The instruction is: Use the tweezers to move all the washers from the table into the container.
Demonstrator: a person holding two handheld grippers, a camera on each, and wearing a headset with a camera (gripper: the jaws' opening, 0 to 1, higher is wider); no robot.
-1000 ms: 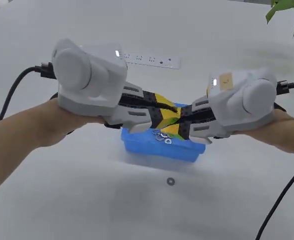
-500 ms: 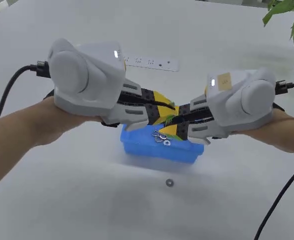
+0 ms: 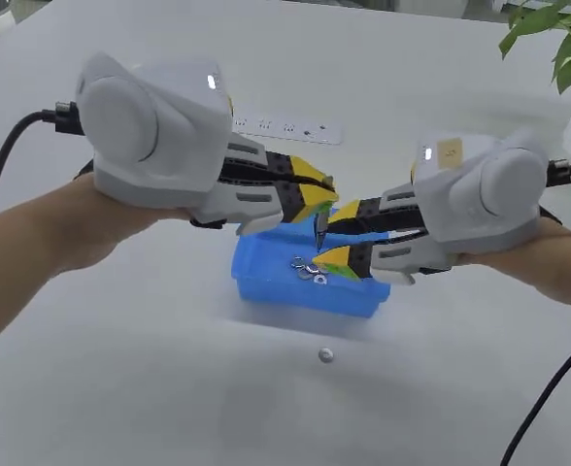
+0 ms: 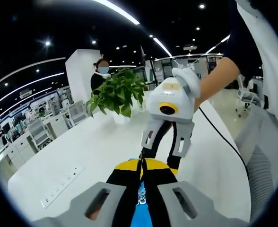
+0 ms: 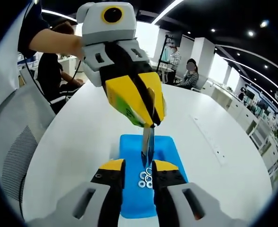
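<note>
Several small metal washers (image 3: 306, 269) lie in the blue rectangular plastic container (image 3: 295, 297). One loose washer (image 3: 325, 355) is left on the white desk (image 3: 120, 388), near it. The left claw (image 3: 317, 200) is clenched on the thin metal tweezers (image 3: 319, 229) above the container; the right claw (image 3: 336, 239) is released. Whether the tweezer tips carry a washer is unclear.

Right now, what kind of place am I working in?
Probably an open-plan office or lab: a white table with a power strip, rows of desks, a potted plant and long ceiling light strips.
</note>
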